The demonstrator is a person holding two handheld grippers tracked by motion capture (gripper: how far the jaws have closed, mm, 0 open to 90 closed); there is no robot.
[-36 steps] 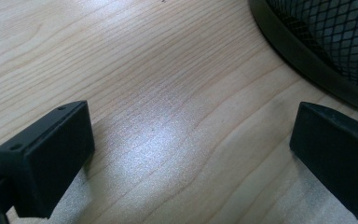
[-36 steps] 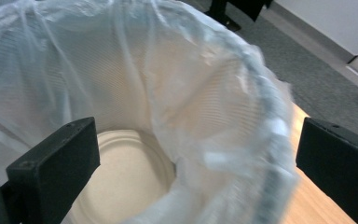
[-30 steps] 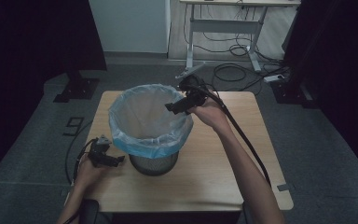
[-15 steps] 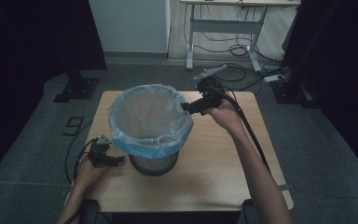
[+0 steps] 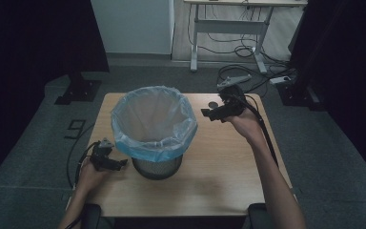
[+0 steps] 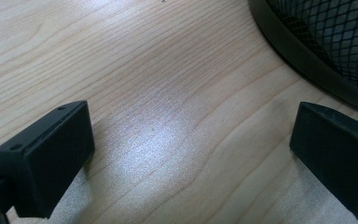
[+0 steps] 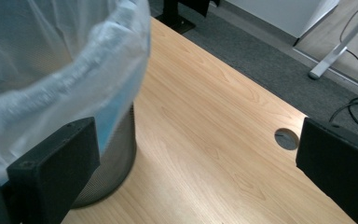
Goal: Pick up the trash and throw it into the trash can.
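two tools are out over the table (image 5: pixel 219 157) and both stand with their jaws spread wide and nothing between them. the left tool (image 5: pixel 119 165) rests low on the wood at the near left, its jaws aimed at the foot of the mesh bin (image 5: pixel 157 167), whose black base ring (image 6: pixel 303 51) sits just beside the far jaw in the left gripper view. the right tool (image 5: pixel 207 114) hovers above the table on the bin's right, near the rim, with the blue-white bag liner (image 5: pixel 153 123) folded over the bin's lip and bulging close to one jaw in the right gripper view (image 7: pixel 70 88). the liner looks seated all the way round, so the work seems near done or between steps. the main risk from here, as i judge it, is the right tool snagging the loose plastic if it swings in or closes near the rim, which could drag the liner off the lip or tip the light bin. the left tool could also nudge the base and slide the bin on the smooth wood. hard to tell: whether the liner reaches the bottom, since its inside is pale and featureless from above, and whether the fold at the bin's far side holds. the small round hole (image 7: pixel 286 138) in the table by the right tool is partly cut off by a jaw.
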